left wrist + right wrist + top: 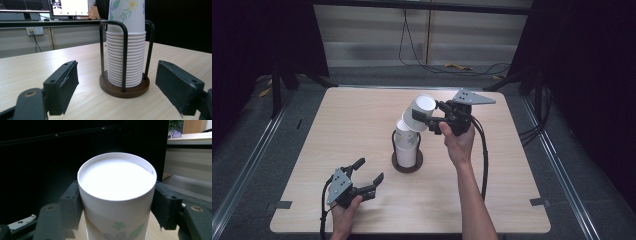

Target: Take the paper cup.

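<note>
A stack of paper cups (pixel 407 150) stands upside down in a black wire holder with a round brown base (pixel 407 167) at the table's middle. My right gripper (pixel 428 114) is shut on the topmost flowered cup (pixel 421 112), which tilts to the right above the stack. In the right gripper view the pads (pixel 72 205) press both sides of this cup (pixel 117 185), whose white bottom faces the camera. Whether it touches the cup below I cannot tell. My left gripper (pixel 370 170) rests open near the front left. Its jaws frame the stack (pixel 126 60) and holder (pixel 125 91) from a distance.
The wooden table (pixel 362 120) is bare around the holder. Black cables (pixel 484 150) trail from the right gripper toward the front edge. Dark curtains and floor rails border the table on both sides.
</note>
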Demonstrator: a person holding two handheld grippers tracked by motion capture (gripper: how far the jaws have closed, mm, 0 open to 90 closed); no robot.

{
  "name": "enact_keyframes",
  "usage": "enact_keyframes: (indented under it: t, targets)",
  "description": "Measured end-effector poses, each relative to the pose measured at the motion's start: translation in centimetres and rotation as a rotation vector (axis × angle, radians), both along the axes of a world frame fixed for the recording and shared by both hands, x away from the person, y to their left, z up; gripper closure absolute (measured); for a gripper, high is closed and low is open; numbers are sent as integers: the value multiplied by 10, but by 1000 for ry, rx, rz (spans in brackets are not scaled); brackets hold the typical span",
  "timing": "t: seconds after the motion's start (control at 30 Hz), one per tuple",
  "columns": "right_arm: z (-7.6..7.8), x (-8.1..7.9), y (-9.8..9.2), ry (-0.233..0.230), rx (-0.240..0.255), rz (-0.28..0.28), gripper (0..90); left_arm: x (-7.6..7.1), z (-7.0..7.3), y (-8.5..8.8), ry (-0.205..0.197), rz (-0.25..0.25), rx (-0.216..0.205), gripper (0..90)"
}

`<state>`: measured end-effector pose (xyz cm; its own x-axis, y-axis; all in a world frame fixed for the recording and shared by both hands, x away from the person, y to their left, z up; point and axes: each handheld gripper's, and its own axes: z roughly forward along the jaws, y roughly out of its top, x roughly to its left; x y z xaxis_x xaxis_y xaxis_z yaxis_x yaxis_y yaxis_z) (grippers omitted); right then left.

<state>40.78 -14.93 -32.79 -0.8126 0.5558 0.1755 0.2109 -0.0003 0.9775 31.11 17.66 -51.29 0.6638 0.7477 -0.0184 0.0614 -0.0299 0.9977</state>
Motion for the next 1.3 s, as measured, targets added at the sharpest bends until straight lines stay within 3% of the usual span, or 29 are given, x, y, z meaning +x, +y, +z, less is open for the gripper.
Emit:
enact_keyframes:
  t: [0.07,0.37,0.63,0.93,1.1,1.2,1.3]
  targets:
    - [1,-3,-4,0,-3,-17,338,1,0,0,2,-29,6,182]
    - [1,-18,-20,-13,0,-48,338,3,1,0,26,-22,-3,182]
    - [-1,-31,-34,-16,-15,-58,341,6,2,-3,63,-41,33,181]
    - [-20,-42,-36,7,-52,-57,344,6,5,-3,87,-61,26,166]
    - [-30,-49,-37,19,-39,-53,345,5,10,-7,90,-81,17,166]
    - [-36,-51,-35,24,-57,-47,346,4,13,-13,98,-95,31,166]
    - [-41,-55,-34,30,-36,-38,346,5,14,-16,101,-109,42,169]
